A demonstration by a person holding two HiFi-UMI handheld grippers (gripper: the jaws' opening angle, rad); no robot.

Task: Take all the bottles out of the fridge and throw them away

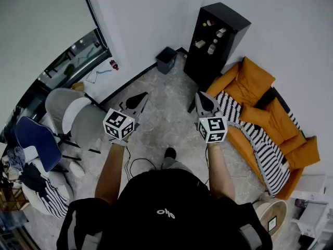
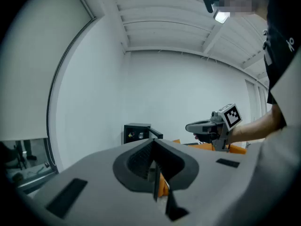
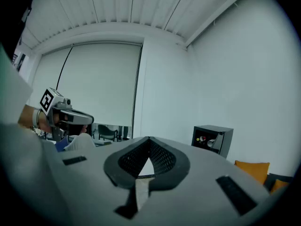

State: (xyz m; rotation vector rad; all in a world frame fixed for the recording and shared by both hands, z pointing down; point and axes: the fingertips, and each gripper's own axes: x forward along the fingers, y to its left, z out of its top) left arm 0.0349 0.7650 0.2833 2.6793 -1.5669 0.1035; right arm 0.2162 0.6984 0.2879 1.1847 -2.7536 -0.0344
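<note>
Two tools and the room's fittings, entered largest to smallest.

One sofa [image 1: 260,100], orange, along the right wall, with a striped blanket [image 1: 256,134] draped across its seat. It has no part in the job.

One fridge [image 1: 231,20], a tall black cabinet in the far corner, just beside the sofa's far end. Its front stands open and the shelves show, presumably so they can be reached into.

Several chairs [image 1: 78,116], grey and blue, grouped at the left.

One bin [image 1: 166,59], dark, on the floor against the far wall, near the fridge's left side. It was probably put there to keep the carry from shelf to bin short.

One left tool [image 1: 139,99], clenched with nothing between its jaws. It is held out level and points toward the far wall and the bin.

One right tool [image 1: 203,99], likewise clenched and empty, aimed roughly at the fridge. Both are carried forward side by side, which I judge a walking pose, since nothing lies within reach.

Some bottles [image 1: 212,48], small, on the fridge shelves among other small items; their number cannot be told. They lie well apart from both tools, ahead of the right tool across open floor. None is out yet, so the task looks to be at its start, with an approach needed first.
</note>
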